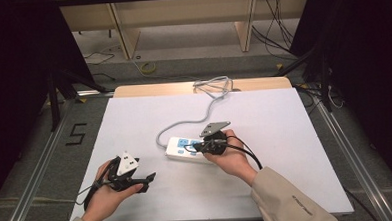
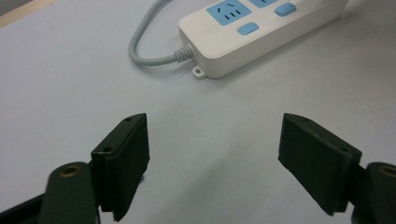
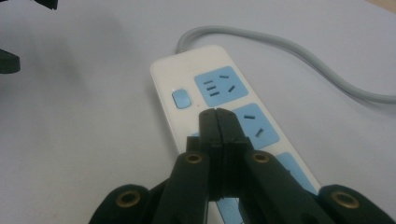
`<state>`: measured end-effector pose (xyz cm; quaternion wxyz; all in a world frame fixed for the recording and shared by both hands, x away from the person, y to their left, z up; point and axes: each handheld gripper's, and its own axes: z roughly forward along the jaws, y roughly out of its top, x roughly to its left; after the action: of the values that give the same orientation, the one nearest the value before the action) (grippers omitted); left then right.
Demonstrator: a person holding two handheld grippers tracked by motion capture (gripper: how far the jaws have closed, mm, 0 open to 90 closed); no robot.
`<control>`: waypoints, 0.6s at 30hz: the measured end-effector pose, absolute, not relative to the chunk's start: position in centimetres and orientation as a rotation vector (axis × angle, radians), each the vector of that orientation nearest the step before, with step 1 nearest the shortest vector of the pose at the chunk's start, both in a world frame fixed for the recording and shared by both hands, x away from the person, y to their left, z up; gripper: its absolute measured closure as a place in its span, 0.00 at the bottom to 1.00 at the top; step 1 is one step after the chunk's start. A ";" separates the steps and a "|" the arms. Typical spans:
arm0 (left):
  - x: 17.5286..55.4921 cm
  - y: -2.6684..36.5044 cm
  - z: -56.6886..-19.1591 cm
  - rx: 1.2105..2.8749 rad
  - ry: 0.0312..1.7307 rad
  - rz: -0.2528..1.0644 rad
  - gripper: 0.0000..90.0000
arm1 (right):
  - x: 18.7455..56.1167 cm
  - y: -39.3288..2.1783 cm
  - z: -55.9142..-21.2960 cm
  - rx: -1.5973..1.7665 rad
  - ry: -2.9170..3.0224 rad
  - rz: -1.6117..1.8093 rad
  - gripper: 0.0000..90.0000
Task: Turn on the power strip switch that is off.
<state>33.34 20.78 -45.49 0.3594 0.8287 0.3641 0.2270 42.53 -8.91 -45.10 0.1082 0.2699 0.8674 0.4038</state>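
Now the right hand-held gripper (image 3: pixel 216 113), jaws pressed together, hovers over the second switch of the power strip (image 1: pixel 188 150) lying mid-bench. To press well, I would come straight down on that button. The left hand-held gripper (image 2: pixel 215 158) waits apart, near left.

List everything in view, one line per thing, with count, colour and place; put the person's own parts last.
power strip: one, white with blue sockets and blue switches, middle of the table.
power strip cable: one, grey, runs from the strip to the far edge and coils there.
table: one, white top with a wooden strip at the far edge.
floor cables: several, dark, beyond the table.
left gripper: one, black, jaws open over bare table, near left.
right gripper: one, black, jaws shut, tips over the strip beside a switch.
hands: two, one on each gripper.
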 end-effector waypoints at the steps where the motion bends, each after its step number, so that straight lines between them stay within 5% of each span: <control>1: 33.3 20.8 -45.5 2.136 0.938 0.586 0.27 | 42.6 -8.9 -45.2 0.795 2.557 1.185 1.00; 18: 33.3 20.8 -45.5 2.136 0.937 0.586 0.27 | 43.2 -8.0 -45.9 0.802 2.585 1.158 1.00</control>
<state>33.34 20.78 -45.50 0.3599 0.8285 0.3636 0.2275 43.17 -7.95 -45.92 0.0986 0.2712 0.8738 0.3915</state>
